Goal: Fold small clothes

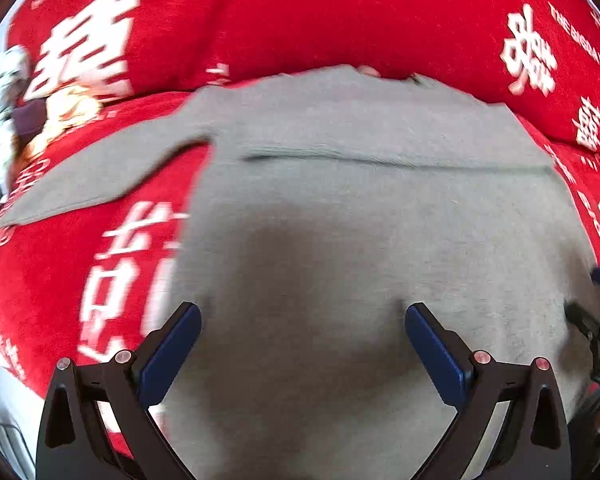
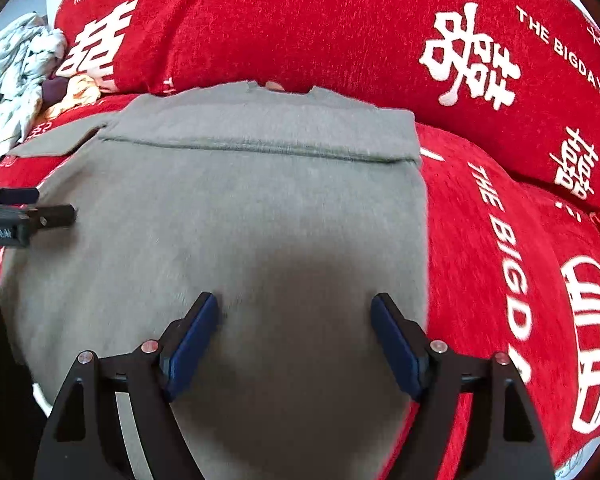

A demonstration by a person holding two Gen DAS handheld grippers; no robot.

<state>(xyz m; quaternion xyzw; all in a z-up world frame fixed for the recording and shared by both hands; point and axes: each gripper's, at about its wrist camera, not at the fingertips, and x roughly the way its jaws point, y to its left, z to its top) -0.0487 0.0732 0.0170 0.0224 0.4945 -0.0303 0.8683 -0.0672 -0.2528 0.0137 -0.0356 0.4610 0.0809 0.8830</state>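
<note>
grey sweater (image 2: 236, 208): plain, no pattern. red cover (image 2: 480, 240): white characters and white lettering. red cushion (image 2: 340, 28): same white print. left gripper (image 1: 302, 316) and right gripper (image 2: 296, 308): black frames, dark blue pads (image 2: 192, 340). pile of clothes (image 2: 16, 80): pale grey-white print, with orange-yellow.

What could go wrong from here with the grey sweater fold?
1. One sleeve is spread out on the red cover while the other is already folded across the sweater; folding the body now could trap it crooked.
2. Both hand-held grippers, left and right, are open over flat mid-fabric, so a pinch there may bunch the knit.
3. The folded sleeve's edge lies loose and may slide when the body is lifted.
</note>
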